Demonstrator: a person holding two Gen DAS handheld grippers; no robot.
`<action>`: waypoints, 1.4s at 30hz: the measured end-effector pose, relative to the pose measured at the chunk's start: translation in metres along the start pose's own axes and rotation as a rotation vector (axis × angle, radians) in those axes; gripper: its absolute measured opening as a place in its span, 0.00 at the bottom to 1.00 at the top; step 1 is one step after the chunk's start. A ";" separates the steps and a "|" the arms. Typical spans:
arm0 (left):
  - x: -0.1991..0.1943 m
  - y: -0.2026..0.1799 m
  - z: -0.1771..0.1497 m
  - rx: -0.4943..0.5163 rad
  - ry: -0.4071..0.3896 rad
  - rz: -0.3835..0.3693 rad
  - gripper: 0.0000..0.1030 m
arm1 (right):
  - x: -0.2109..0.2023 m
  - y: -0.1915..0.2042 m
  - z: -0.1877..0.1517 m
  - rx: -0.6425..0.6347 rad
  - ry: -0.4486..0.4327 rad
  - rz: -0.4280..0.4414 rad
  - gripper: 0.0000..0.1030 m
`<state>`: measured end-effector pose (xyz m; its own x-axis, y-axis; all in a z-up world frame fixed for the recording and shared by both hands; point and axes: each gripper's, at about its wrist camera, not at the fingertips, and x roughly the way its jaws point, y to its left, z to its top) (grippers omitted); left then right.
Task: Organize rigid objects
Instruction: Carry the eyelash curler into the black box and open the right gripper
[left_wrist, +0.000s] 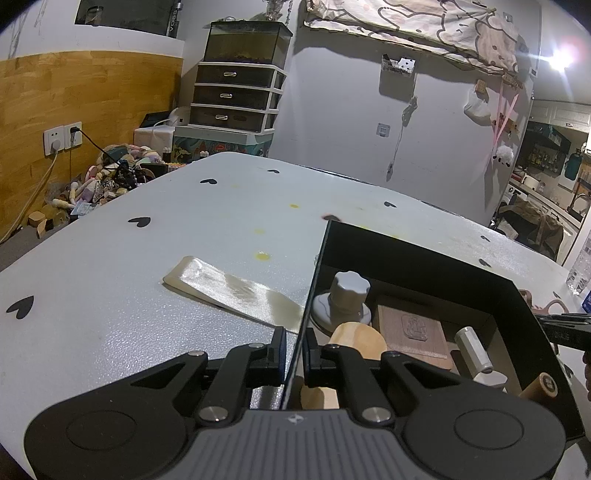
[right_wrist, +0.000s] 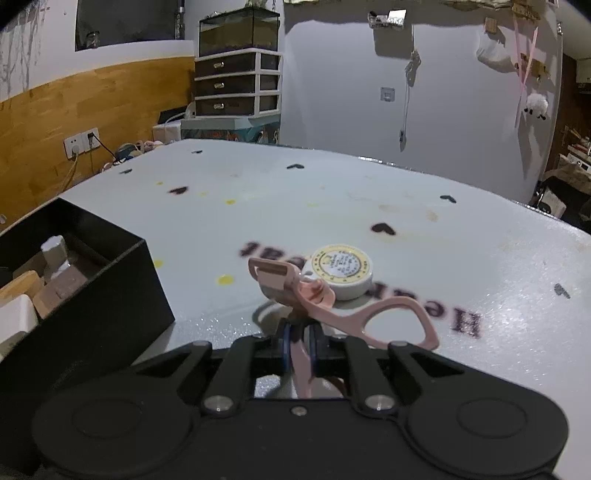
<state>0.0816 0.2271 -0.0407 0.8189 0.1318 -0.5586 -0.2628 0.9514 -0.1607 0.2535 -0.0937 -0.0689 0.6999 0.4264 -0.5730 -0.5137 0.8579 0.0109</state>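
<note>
1. Left gripper (left_wrist: 295, 350): jaws closed on the near side wall of the black box (left_wrist: 424, 254), one pad inside, one outside. Reads as bracing the box.
2. Right gripper (right_wrist: 299, 349): jaws clamped on one handle of the pink eyelash curler (right_wrist: 314, 295). The curler sits just right of the box, its head tilted up; its other finger loop sticks out to the right.
3. Inside the box: grey knob on a round base (left_wrist: 343, 295), wooden piece (left_wrist: 356, 339), brown embossed card (left_wrist: 415, 332), white cylinder (left_wrist: 474, 350), wooden roll end (left_wrist: 543, 386). My read: these are sorted.
4. Outside the box: a flat cream strip (left_wrist: 236, 291) touches its left wall; a round tape measure (right_wrist: 341, 271) lies beyond the curler, well right of the box.
5. Judgement: past halfway. Left to do: curler into the box, then tape measure and strip.
</note>
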 end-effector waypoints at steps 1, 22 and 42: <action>0.000 0.000 0.000 0.000 0.000 0.000 0.09 | -0.005 0.000 0.001 0.000 -0.010 -0.001 0.10; -0.001 -0.001 -0.001 -0.004 -0.010 -0.009 0.09 | -0.052 0.115 0.066 -0.112 -0.053 0.404 0.10; -0.002 0.003 -0.001 -0.009 -0.015 -0.033 0.09 | -0.010 0.122 0.056 0.054 0.110 0.319 0.53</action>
<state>0.0790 0.2291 -0.0411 0.8346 0.1044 -0.5409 -0.2397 0.9529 -0.1859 0.2116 0.0226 -0.0165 0.4492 0.6448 -0.6185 -0.6692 0.7014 0.2452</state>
